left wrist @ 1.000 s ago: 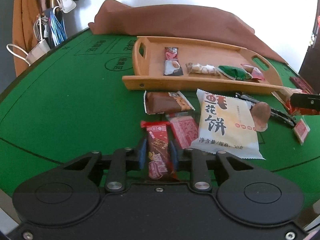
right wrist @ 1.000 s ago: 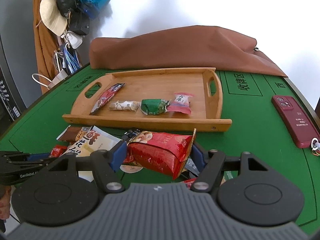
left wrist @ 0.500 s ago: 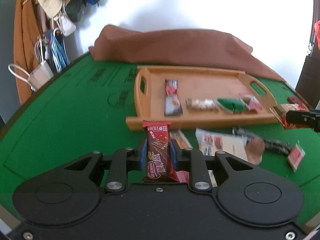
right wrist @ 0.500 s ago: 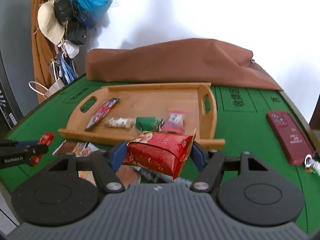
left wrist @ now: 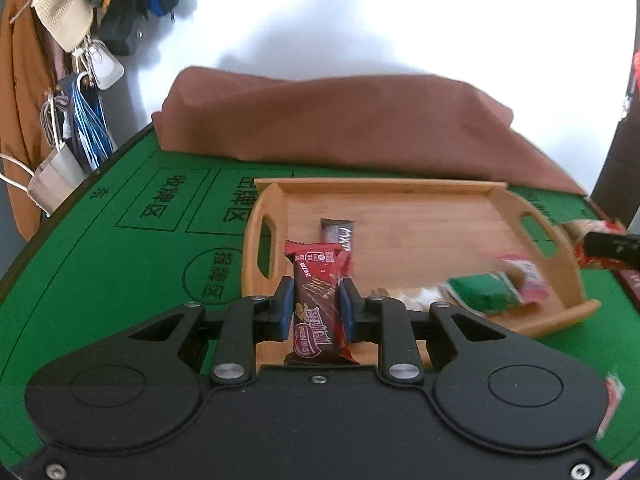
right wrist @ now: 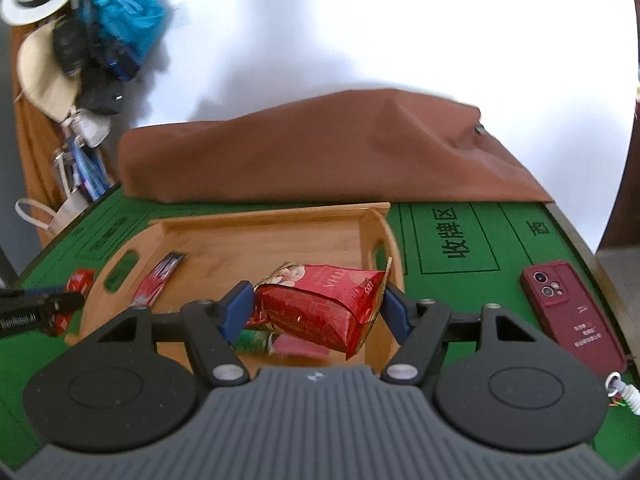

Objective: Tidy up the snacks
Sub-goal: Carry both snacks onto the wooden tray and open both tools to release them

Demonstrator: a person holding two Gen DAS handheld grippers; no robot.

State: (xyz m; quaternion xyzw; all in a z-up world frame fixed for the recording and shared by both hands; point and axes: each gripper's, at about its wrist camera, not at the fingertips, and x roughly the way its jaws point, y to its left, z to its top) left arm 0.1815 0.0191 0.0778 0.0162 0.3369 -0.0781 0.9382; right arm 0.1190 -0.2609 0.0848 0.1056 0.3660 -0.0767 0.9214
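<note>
Left wrist view: jaws clamp wafer bar [left wrist: 318, 300] lengthwise, pointing forward; right jaws clamp red bag [right wrist: 320, 304] crosswise.

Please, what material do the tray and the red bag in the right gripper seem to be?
Tray: likely bamboo or light wood, smooth, with visible grain lines. Red bag in the right gripper: apparently glossy plastic or foil film, since it creases and shines.
</note>
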